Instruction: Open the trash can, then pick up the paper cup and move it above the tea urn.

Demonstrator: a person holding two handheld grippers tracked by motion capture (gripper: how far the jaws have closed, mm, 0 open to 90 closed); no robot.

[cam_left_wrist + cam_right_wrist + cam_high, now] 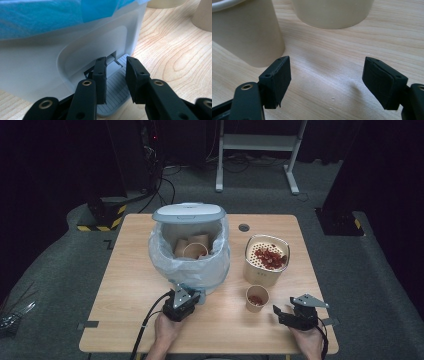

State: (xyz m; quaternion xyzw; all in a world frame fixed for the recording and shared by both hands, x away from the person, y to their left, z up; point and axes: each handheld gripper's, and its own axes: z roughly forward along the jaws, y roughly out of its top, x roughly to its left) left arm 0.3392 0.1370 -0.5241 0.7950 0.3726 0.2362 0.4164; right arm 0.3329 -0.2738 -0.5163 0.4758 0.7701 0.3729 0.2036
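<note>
Bin (190, 251), lid up, stands mid-table in the high view; the left gripper (186, 296) sits at its base and the right gripper (284, 314) lies just right of the cup (257, 297). Left gripper view: jaws nearly together over the bin's grey pedal (117, 92). Right gripper view: jaws wide apart, holding nothing, over bare wood beside the cup (244, 35).

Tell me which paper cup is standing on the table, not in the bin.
The small paper cup with red pieces inside, standing upright on the table in front of the cream container. The other cups lie inside the bagged bin.
</note>
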